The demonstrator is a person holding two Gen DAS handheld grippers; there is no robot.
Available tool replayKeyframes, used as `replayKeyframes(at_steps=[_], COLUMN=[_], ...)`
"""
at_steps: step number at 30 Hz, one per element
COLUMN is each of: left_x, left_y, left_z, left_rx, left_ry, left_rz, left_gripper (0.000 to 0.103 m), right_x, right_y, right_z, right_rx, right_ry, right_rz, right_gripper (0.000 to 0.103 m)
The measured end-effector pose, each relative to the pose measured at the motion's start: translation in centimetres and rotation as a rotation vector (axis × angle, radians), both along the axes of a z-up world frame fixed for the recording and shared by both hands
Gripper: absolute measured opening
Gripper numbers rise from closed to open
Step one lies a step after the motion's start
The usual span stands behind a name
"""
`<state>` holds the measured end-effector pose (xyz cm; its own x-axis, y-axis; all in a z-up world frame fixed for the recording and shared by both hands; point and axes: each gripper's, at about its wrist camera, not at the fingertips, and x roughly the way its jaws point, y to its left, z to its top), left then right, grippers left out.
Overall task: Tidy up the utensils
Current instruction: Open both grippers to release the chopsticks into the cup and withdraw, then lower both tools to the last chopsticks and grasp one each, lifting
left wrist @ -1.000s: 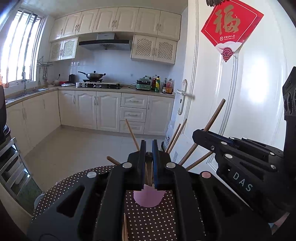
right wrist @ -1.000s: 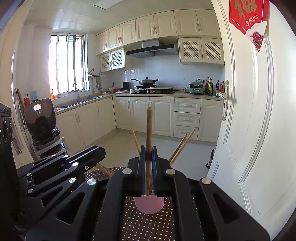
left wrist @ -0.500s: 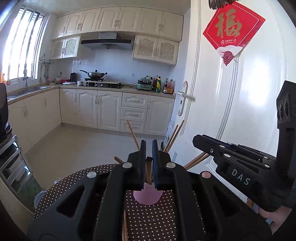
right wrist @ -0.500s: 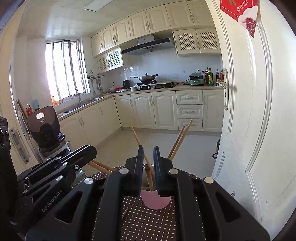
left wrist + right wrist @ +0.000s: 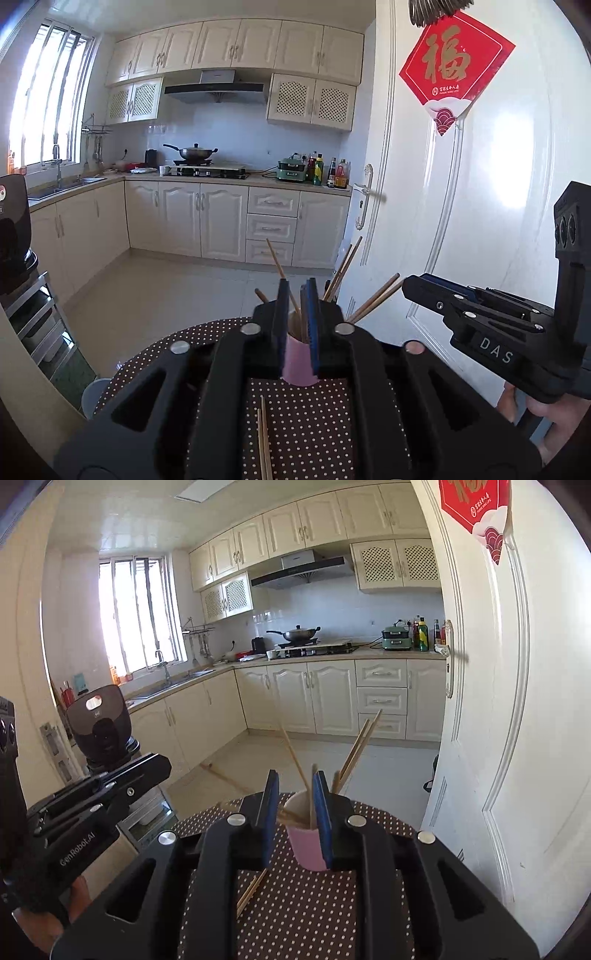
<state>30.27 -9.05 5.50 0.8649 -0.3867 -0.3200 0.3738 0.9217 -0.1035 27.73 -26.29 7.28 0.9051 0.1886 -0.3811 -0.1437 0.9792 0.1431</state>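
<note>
A smooth pink cup (image 5: 299, 363) stands on the brown, white-dotted table (image 5: 306, 424), bristling with slim wooden chopsticks (image 5: 295, 758) — two more lie loose before it. Left tool (image 5: 295, 291) and right tool (image 5: 295, 782) have just been opening — both parted, gripping nothing.

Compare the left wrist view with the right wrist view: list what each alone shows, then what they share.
Only the left wrist view shows the right tongs from the side and the whole red door decoration. Only the right wrist view shows the left tongs from the side and the ceiling light panel. Both show the pink cup holding chopsticks, loose chopsticks lying on the dotted tablecloth, and the wok.
</note>
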Motion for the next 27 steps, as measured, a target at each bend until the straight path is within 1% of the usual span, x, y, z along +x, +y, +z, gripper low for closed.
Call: replayKeyframes(at_steps=[1, 2, 3, 5, 8, 11, 13, 15, 20, 23, 24, 27], left_x=[-0.5, -1.0, -1.8, -2.8, -3.6, -3.9, -3.6, -3.0, -0.6, 0.8, 1.1, 2.1], left_y=[0.4, 0.8, 1.2, 1.4, 1.8, 2.4, 2.8, 3.2, 4.4, 5.1, 5.4, 6.2], left_z=[-0.1, -0.1, -0.2, -0.5, -1.4, -3.1, -4.5, -6.1, -10.5, -12.9, -13.5, -14.8], left_rx=[0.001, -0.005, -0.01, 0.039, 0.092, 0.137, 0.168, 0.193, 0.231, 0.223, 0.216, 0.202], left_ry=[0.006, -0.005, -0.029, -0.027, 0.001, 0.049, 0.099, 0.157, 0.352, 0.456, 0.48, 0.533], left_rz=[0.005, 0.011, 0.005, 0.002, 0.003, 0.008, 0.013, 0.024, 0.038, 0.045, 0.053, 0.056], left_gripper=[0.058, 0.074, 0.074, 0.074, 0.074, 0.074, 0.074, 0.074, 0.074, 0.074, 0.074, 0.074], right_x=[-0.5, -0.6, -0.9, -1.4, -1.8, -1.9, -1.8, -1.3, 0.5, 1.7, 2.3, 3.5], right_y=[0.3, 0.5, 0.8, 1.5, 2.4, 3.6, 4.3, 5.2, 7.3, 8.2, 8.5, 9.0], right_z=[-0.3, -0.6, -1.0, -1.9, -3.2, -4.8, -5.8, -7.2, -11.2, -13.6, -14.6, -16.6], right_rx=[-0.002, -0.006, -0.011, -0.024, -0.025, -0.034, -0.04, -0.048, -0.032, -0.009, -0.008, 0.026], right_ry=[0.009, 0.018, 0.029, 0.051, 0.086, 0.134, 0.159, 0.209, 0.363, 0.46, 0.5, 0.58], right_rz=[0.007, 0.015, 0.027, 0.044, 0.067, 0.09, 0.099, 0.109, 0.139, 0.154, 0.151, 0.155], right_gripper=[0.018, 0.018, 0.018, 0.018, 0.018, 0.018, 0.018, 0.018, 0.018, 0.018, 0.019, 0.019])
